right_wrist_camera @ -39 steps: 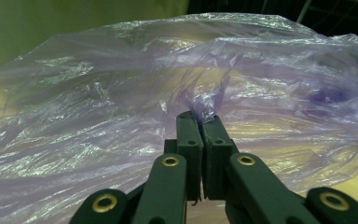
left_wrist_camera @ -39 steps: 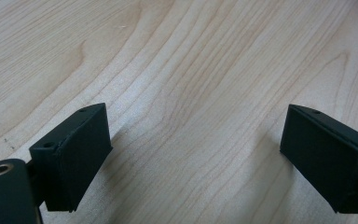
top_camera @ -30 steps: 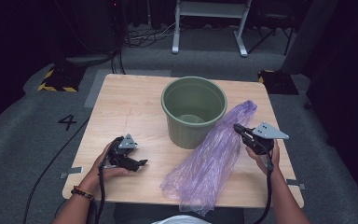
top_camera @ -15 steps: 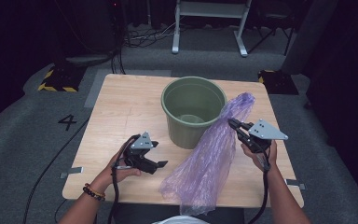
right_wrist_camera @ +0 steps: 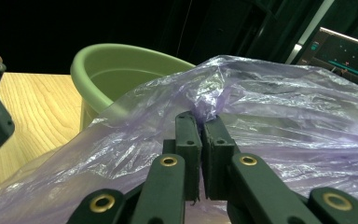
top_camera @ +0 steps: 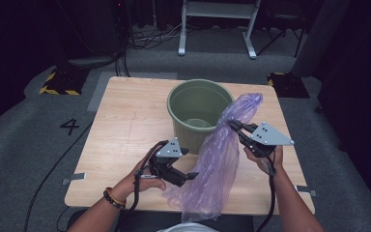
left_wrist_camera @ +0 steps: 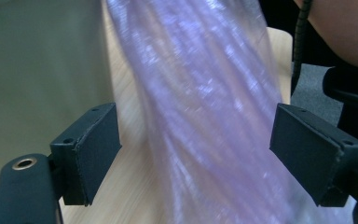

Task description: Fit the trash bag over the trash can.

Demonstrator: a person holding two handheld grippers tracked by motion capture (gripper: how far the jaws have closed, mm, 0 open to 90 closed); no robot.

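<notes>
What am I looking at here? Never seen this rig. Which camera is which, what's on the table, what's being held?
No robot arm: a person holds a two-jaw tool in each hand. The high view looks down on the wooden table from above the person's side. The other two pictures come from cameras riding on each tool, looking along its black jaws.

On the table stands a green bucket, and a purple plastic bag drapes from beside its rim down to the table's near edge.

The right tool is shut on the bag near its top; its own view shows the jaws pinching the film. The left tool is open at the bag's lower part; in its own view the bag lies between the spread pads, not gripped.
</notes>
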